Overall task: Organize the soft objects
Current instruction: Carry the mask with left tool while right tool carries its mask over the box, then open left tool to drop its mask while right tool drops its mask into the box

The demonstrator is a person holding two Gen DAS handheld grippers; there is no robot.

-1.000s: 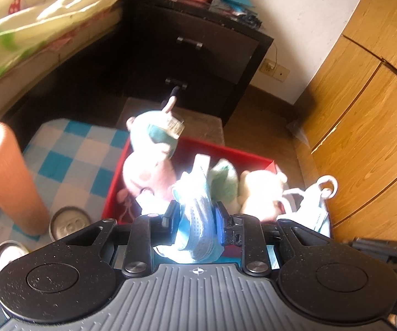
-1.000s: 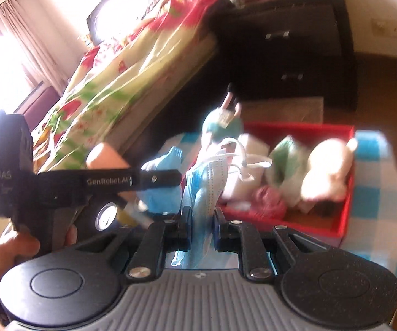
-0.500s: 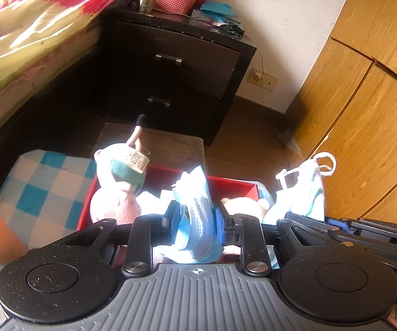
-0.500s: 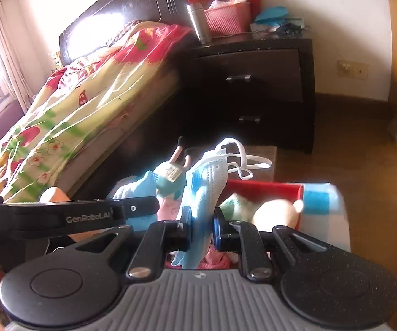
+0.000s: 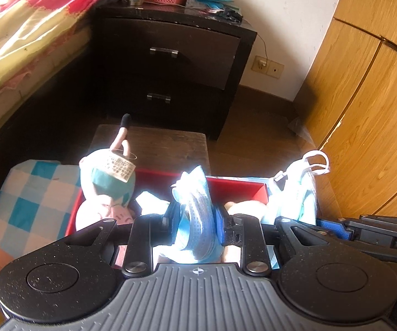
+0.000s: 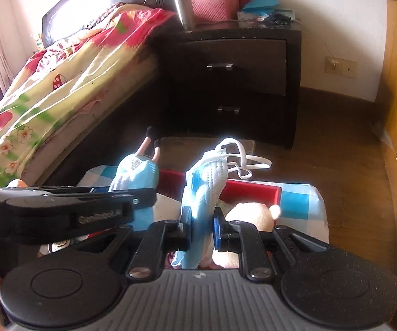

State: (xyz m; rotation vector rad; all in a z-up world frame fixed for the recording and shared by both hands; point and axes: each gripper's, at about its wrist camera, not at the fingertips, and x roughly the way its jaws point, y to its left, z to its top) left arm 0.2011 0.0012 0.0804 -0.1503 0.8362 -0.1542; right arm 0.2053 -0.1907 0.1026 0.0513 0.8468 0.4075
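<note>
My left gripper (image 5: pixel 194 218) is shut on a bundle of blue face masks (image 5: pixel 195 207) and holds it above the red box (image 5: pixel 237 186). My right gripper (image 6: pixel 201 220) is shut on another bundle of blue and white masks (image 6: pixel 206 182) with white ear loops; that bundle also shows in the left wrist view (image 5: pixel 297 193). The box (image 6: pixel 253 190) holds plush toys: a pink and teal doll (image 5: pixel 107 184) with its legs up, and a cream plush (image 6: pixel 250 215). The left gripper with its masks (image 6: pixel 137 176) shows at the left of the right wrist view.
The box sits on a blue and white checked cloth (image 5: pixel 33 193). A low wooden stool (image 5: pixel 154 143) stands beyond it, then a dark nightstand (image 5: pixel 176 63). A bed with a floral quilt (image 6: pixel 60 82) lies left. Wooden wardrobe doors (image 5: pixel 369 110) stand right.
Both grippers have risen and tilted up with their masks. The box and toys sink lower in both views and more of the nightstand and wall shows.
</note>
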